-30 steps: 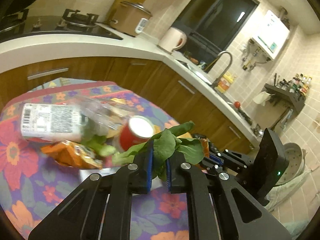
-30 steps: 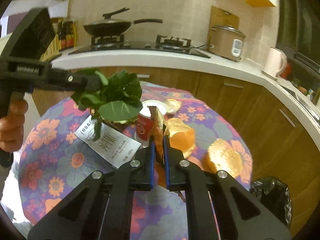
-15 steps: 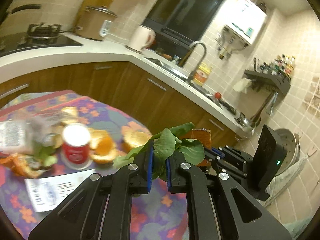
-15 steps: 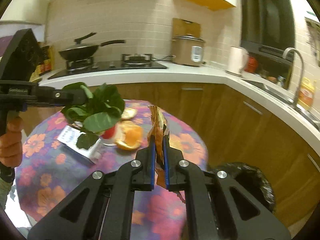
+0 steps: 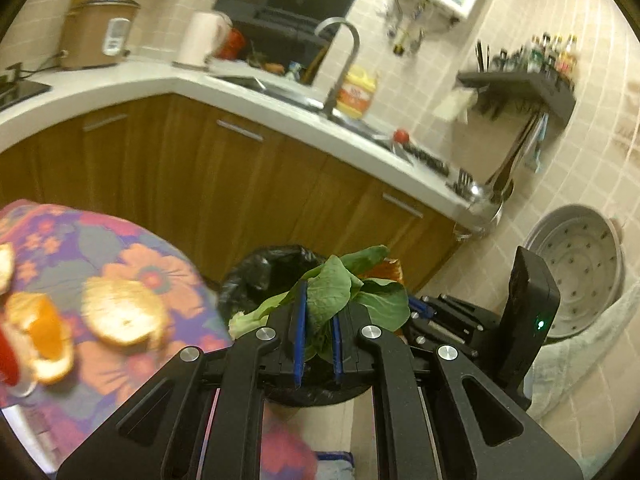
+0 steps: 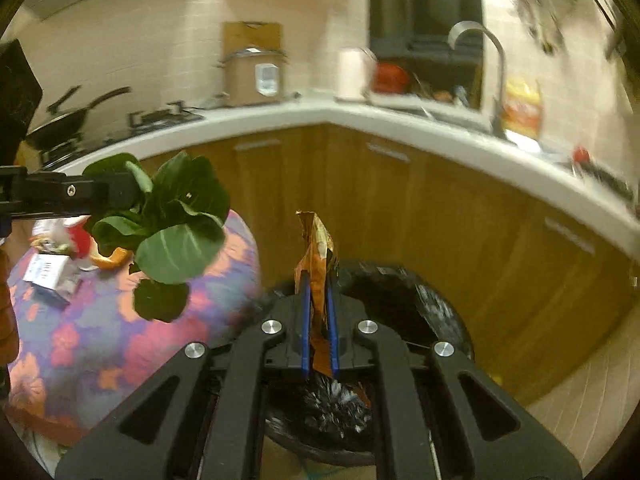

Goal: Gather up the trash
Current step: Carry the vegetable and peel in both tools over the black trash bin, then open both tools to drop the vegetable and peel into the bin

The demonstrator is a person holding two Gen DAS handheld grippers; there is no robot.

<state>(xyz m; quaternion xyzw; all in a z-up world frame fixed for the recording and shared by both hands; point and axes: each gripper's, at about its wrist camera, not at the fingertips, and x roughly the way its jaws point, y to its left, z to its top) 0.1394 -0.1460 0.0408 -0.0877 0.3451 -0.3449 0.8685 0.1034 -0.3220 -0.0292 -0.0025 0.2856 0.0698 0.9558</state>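
Observation:
My left gripper (image 5: 316, 308) is shut on a bunch of green leafy vegetable (image 5: 340, 288) and holds it over the black-lined trash bin (image 5: 256, 272) on the floor. In the right wrist view the same leaves (image 6: 176, 220) hang from the left gripper at the left. My right gripper (image 6: 318, 292) is shut on a crumpled orange snack wrapper (image 6: 316, 240), just above the bin (image 6: 432, 304). Orange peels (image 5: 120, 312) lie on the floral-cloth table (image 5: 132, 256).
A red can (image 6: 80, 236), a paper box (image 6: 48, 276) and more peel (image 6: 112, 256) remain on the table at the left. Wooden cabinets (image 5: 240, 184) and a white counter with a sink tap (image 5: 340, 60) stand behind the bin. A steamer pan (image 5: 580, 268) leans at the right.
Both grippers swung right, away from the table and over the trash bin, each still holding its item. The can and papers slid out of the left view.

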